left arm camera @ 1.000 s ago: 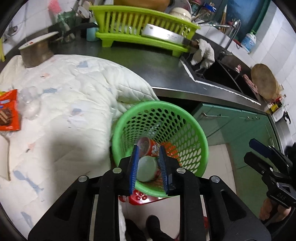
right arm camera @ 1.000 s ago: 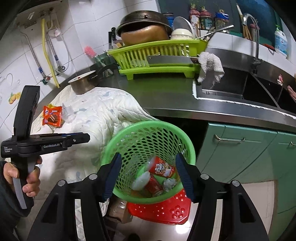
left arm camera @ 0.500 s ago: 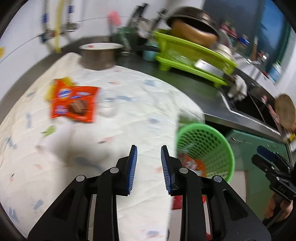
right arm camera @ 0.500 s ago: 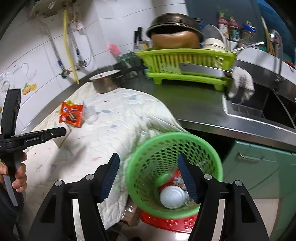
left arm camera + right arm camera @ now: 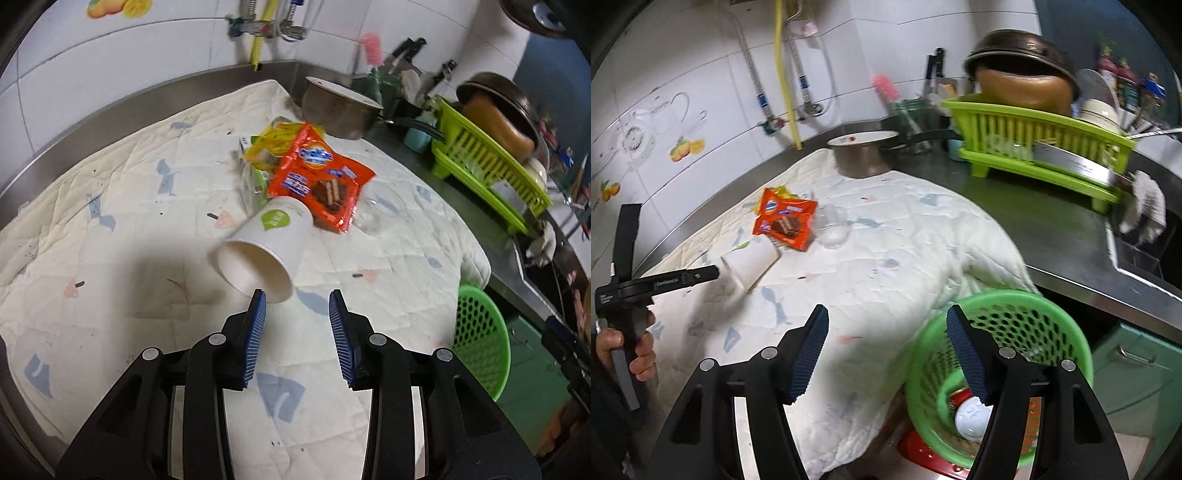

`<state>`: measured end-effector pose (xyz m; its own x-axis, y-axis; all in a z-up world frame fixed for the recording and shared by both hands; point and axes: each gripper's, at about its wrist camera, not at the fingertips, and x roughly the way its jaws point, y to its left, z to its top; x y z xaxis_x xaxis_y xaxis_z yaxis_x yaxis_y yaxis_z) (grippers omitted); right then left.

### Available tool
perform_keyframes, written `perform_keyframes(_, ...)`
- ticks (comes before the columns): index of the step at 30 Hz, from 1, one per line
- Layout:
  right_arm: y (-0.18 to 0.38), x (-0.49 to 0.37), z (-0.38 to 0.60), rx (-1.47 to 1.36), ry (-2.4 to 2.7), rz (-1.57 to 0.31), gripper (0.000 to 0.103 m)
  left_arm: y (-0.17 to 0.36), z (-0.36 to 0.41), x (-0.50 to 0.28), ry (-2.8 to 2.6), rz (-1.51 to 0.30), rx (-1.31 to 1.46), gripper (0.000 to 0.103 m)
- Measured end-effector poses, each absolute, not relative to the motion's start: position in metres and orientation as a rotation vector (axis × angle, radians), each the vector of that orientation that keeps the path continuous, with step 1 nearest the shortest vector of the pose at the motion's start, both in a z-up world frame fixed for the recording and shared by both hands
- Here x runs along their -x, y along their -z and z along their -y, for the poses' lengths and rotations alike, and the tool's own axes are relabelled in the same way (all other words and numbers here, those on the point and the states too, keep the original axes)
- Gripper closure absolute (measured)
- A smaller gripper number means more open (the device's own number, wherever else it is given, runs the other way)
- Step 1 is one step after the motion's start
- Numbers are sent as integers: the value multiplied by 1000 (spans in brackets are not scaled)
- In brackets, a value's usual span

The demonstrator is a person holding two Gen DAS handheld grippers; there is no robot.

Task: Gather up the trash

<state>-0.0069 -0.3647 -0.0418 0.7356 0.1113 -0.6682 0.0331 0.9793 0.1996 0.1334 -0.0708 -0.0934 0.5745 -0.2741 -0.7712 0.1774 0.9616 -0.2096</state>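
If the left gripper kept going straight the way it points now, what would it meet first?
Most likely the white paper cup lying on its side on the quilted cloth, open mouth towards the left gripper. Its rim sits just ahead of the open fingers, nearer the left one, though depth is uncertain.

the right gripper (image 5: 886,325) occupies the 6 o'clock foreground, jaws apart, nothing between them. its right finger overlaps the green basket (image 5: 1067,332) at 4 o'clock, which contains a white lid and red packaging. a quilted cloth (image 5: 905,258) covers the counter. at 10 o'clock on the cloth lie a paper cup (image 5: 750,264) on its side, an orange wrapper (image 5: 785,221) and clear plastic (image 5: 833,225). the left gripper (image 5: 716,272), hand-held, sits at 9 o'clock, its tip just beside the cup. a dish rack (image 5: 1034,144) stands at 2 o'clock.
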Motion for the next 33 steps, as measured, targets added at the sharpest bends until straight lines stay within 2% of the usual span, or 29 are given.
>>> perform_keyframes(14, 56, -40, 329, -169, -146, -788, 39, 119, 69, -165, 275, -937, 226, 70)
perform_keyframes(17, 59, -52, 326, -163, -161, -797, 39, 122, 68, -170, 285, -941, 245, 76)
perform_keyframes(21, 61, -70, 321, -162, -181, -800, 39, 124, 67, -174, 303, -931, 261, 92)
perform_keyframes(25, 63, -92, 314, -150, -202, -802, 35, 123, 66, -174, 335, -922, 265, 99)
perform_keyframes(28, 65, -108, 307, -136, -217, -805, 34, 119, 64, -173, 351, -913, 262, 101)
perform_keyframes(30, 67, -119, 304, -131, -221, -806, 26, 116, 63, -171, 357, -909, 256, 101)
perform_keyframes(33, 71, -138, 299, -121, -231, -810, 26, 112, 60, -168, 366, -907, 245, 101)
